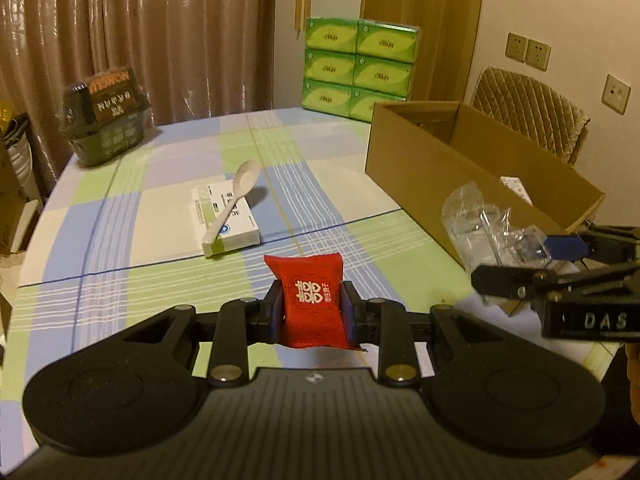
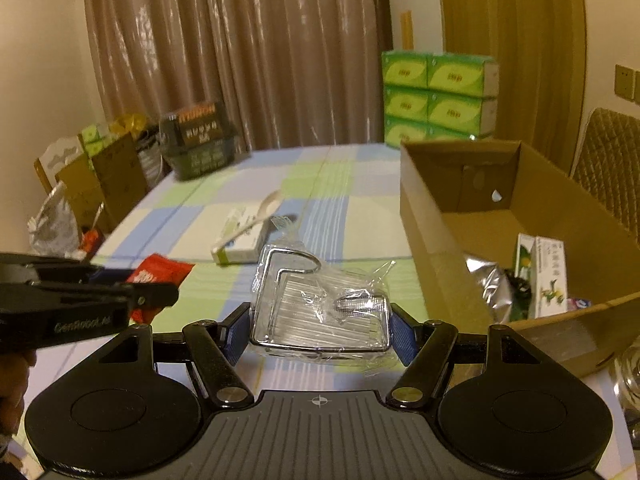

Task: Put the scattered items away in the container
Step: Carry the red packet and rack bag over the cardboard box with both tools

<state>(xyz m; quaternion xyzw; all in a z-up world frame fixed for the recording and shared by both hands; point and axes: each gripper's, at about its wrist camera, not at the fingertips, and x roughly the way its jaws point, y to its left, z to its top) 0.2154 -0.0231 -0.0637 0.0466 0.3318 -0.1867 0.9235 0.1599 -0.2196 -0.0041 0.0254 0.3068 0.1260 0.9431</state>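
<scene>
Red packet (image 1: 310, 300) sits clamped in left tool (image 1: 311, 312); right tool (image 2: 320, 330) grips wrapped wire rack (image 2: 320, 308).

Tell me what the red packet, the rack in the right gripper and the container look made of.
Red packet: matte, soft-looking wrapper with a crimped top edge, probably plastic film or paper.
Wire rack: shiny chromed metal wire, inside a crinkled clear plastic bag.
Container: plain brown corrugated cardboard, matte, folded flaps.

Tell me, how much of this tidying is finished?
Partly. The cardboard box already holds a green carton and a foil bag. The left gripper grips a red packet, the right gripper a wrapped wire rack. The spoon and white box remain.
</scene>
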